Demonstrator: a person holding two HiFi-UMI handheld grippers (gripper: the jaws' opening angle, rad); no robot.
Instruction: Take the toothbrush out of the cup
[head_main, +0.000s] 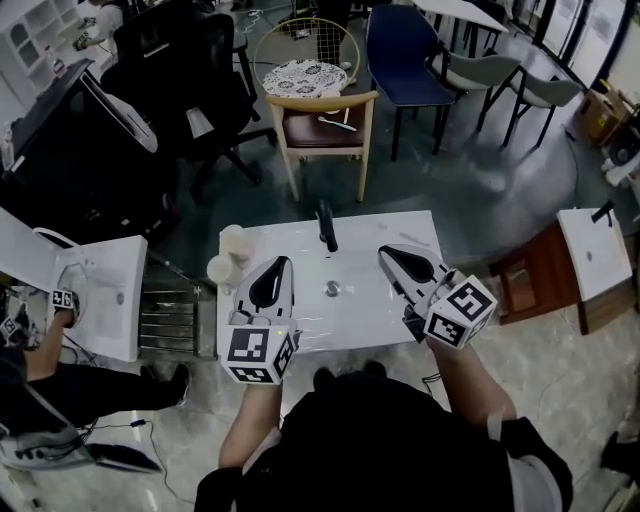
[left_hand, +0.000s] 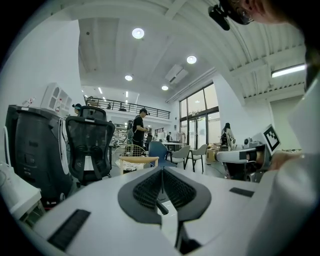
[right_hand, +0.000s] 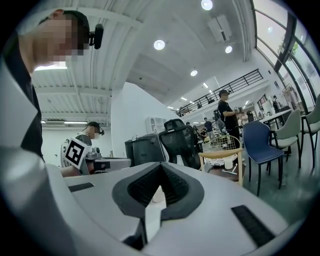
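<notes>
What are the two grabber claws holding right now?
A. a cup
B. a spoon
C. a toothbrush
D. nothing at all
D: the left gripper and the right gripper both have their jaws closed together with nothing between them, and the cups sit outside the jaws at the edge of the sink top.

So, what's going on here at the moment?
A person holds the left gripper and the right gripper above a white washbasin, both shut with nothing between the jaws. Two pale cups stand at the basin's left edge, untouched. I can't make out a toothbrush.
</notes>
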